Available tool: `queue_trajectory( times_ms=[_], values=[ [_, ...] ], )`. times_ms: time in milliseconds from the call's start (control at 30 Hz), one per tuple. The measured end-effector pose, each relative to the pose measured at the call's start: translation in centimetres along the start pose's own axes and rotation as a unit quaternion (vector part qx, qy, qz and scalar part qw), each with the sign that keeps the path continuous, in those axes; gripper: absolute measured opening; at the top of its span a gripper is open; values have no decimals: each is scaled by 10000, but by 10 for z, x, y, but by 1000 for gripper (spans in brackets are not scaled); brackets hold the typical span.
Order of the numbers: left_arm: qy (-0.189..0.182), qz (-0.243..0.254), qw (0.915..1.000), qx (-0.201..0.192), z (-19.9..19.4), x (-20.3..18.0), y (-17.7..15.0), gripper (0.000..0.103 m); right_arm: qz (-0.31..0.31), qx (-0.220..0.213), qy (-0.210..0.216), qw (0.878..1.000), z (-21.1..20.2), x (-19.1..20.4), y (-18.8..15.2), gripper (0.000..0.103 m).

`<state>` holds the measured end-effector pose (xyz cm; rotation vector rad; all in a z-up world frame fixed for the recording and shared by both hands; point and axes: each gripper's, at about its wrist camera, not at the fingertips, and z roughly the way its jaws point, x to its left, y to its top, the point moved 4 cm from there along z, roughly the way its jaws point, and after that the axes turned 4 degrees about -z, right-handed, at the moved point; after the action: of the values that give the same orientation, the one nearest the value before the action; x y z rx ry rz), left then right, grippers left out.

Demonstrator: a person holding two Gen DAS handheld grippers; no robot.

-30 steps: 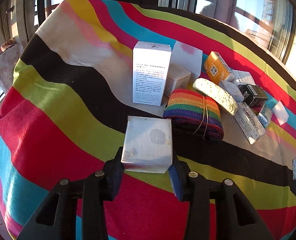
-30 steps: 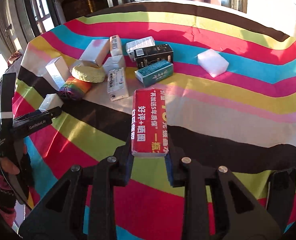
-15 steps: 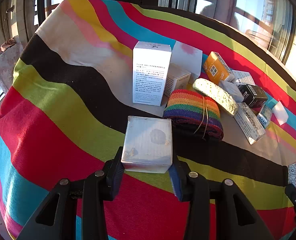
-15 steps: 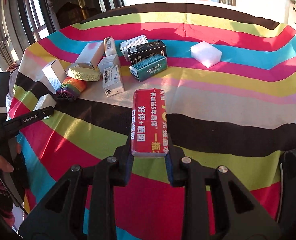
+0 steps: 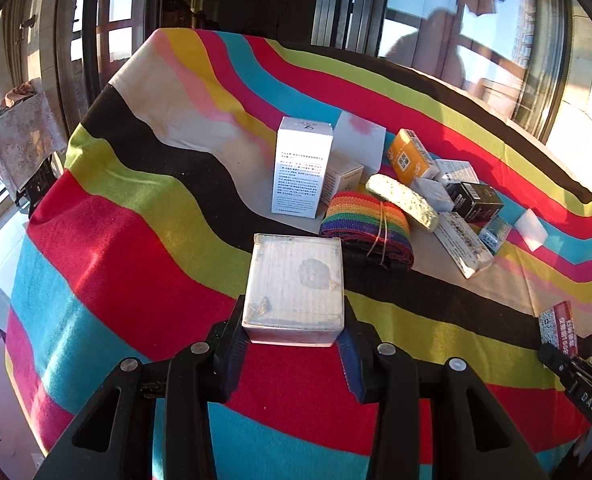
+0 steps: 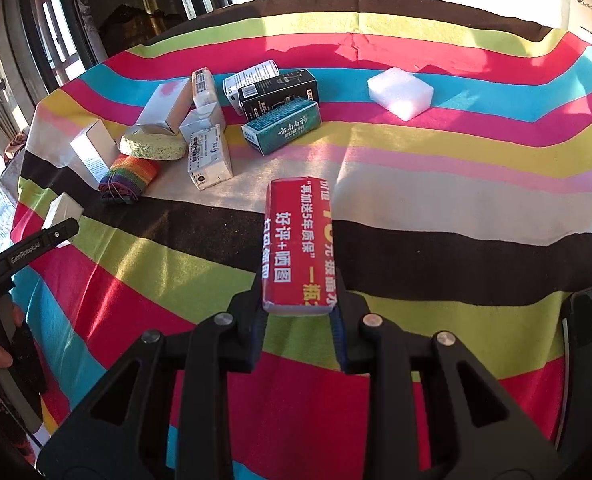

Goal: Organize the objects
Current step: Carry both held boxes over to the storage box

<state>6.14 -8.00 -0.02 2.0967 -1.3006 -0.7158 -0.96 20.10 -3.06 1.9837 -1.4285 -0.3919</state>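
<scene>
My left gripper [image 5: 293,340] is shut on a silver-white square box [image 5: 296,280], held above the striped cloth short of the cluster of objects. My right gripper [image 6: 298,320] is shut on a long red box with white and yellow print [image 6: 300,240], held above the cloth. The cluster holds a tall white box [image 5: 302,170], a rainbow fabric roll [image 5: 366,228], a speckled sponge [image 5: 402,200], an orange box [image 5: 410,156], a black box [image 6: 279,94] and a teal box [image 6: 281,128]. The left gripper with its box shows at the left in the right wrist view [image 6: 61,216].
A rainbow-striped cloth [image 6: 456,160] covers the round table. A white foam block [image 6: 400,92] lies apart at the back right. Several small white cartons [image 6: 209,156] lie in the cluster. Windows and dark frames ring the table. The cloth edge falls off at the left.
Both grippers have drawn back and up from the cluster with their boxes still held; the right one moved more. The objects on the table have not moved.
</scene>
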Motion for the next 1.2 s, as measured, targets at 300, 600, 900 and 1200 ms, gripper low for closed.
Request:
queue_trajectory(
  times_ms=[300, 600, 900, 1200],
  values=[
    [33, 455, 9990, -23, -53, 13, -44, 42, 20, -3, -42, 10000, 1, 0, 0, 32],
    [87, 753, 9971, -60, -77, 19, -67, 42, -133, -88, -222, 9996, -8, 2, -3, 32],
    [47, 762, 9971, -22, -81, 26, -79, 42, -463, -171, 34, 9988, -37, 28, -15, 32],
    [99, 727, 9973, -53, -93, 43, -92, 42, -1021, -81, 404, 9939, -52, 76, -38, 32]
  ],
)
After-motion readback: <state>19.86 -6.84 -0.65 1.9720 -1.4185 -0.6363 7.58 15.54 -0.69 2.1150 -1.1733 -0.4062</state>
